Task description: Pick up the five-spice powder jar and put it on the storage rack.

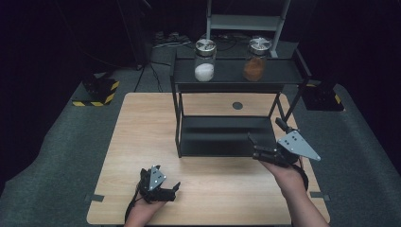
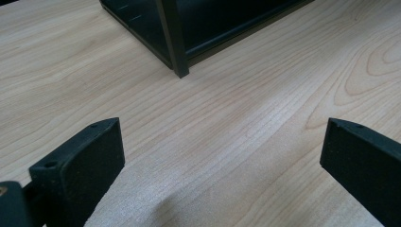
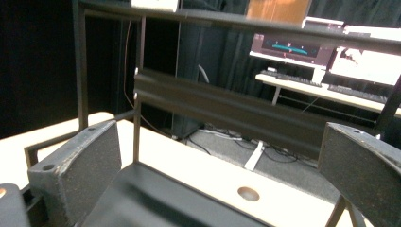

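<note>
A black two-level rack point(image 1: 236, 75) stands on the wooden table point(image 1: 142, 127). Its top shelf carries two glass jars with metal lids, one with white powder point(image 1: 204, 61) and one with orange powder point(image 1: 255, 61). My left gripper point(image 1: 169, 176) rests low over the table near the front edge, open and holding nothing, and points at the rack's front left leg point(image 2: 176, 42). My right gripper point(image 1: 265, 131) hovers over the right end of the lower shelf point(image 1: 222, 137), open and holding nothing. In the right gripper view the jaws point(image 3: 220, 151) stand wide apart above the lower shelf point(image 3: 156, 203).
A round hole point(image 1: 237, 105) sits in the tabletop behind the rack, also seen in the right gripper view point(image 3: 248, 193). A yellow-and-black striped base point(image 1: 97, 92) lies on the floor at the left. A desk with a keyboard point(image 3: 302, 80) is beyond the table.
</note>
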`<state>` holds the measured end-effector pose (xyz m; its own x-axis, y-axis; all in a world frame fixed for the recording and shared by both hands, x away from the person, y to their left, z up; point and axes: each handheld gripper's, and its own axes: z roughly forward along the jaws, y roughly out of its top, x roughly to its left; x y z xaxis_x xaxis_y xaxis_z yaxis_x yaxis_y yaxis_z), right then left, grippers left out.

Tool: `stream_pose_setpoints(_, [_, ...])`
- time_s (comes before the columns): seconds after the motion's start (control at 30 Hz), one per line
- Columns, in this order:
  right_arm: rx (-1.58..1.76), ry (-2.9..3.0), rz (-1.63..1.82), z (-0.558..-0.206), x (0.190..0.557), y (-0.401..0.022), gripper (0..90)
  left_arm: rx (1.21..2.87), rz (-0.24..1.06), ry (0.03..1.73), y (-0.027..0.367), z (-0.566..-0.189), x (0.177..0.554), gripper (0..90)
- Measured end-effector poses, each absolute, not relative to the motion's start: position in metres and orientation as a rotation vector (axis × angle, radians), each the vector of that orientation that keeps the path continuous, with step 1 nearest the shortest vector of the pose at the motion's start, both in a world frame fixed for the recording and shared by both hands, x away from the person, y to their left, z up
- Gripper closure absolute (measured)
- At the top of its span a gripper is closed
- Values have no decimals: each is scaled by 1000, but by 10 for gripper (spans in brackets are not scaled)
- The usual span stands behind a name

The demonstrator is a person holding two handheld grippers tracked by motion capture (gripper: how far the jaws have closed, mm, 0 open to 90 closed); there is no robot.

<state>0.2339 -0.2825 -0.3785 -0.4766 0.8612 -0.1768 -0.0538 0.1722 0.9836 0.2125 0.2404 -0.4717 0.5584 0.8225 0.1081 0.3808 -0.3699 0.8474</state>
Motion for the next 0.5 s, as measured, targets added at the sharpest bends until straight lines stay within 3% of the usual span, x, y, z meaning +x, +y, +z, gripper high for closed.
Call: stream_pose_setpoints(0.5, [833, 1720, 1363, -425, 224, -286, 0, 1977, 686, 964, 240, -472, 212, 9])
